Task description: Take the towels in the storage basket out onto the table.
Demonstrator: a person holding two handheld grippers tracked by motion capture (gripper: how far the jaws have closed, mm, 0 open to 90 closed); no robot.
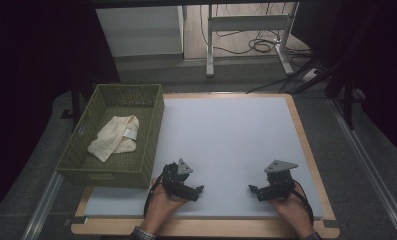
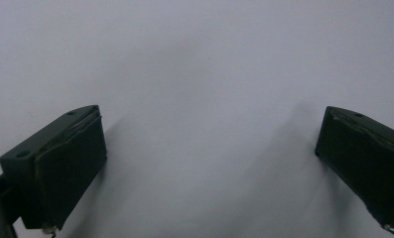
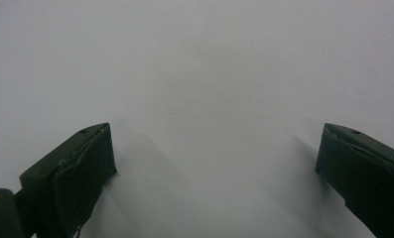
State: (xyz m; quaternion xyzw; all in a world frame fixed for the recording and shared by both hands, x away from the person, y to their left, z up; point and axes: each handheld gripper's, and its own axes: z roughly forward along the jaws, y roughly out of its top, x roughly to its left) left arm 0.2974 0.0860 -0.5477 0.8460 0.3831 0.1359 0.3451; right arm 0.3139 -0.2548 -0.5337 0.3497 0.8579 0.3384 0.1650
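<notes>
- Jaws of our left gripper [image 1: 199, 191] stand spread wide over bare white mat [image 2: 199, 64], nothing between them; our right gripper [image 1: 253, 189] is spread and empty too.
- Both grippers lie low on the mat's near part, tips turned toward each other, well apart.
- Our hands [image 1: 162, 205] grip them from the table's near edge.
- A cream cloth [image 1: 115, 137] lies crumpled in the green woven basket [image 1: 153, 130] at the table's left edge, far from both grippers.
- Beyond the wooden table [image 1: 306, 145]: grey floor, cables, a desk frame.
</notes>
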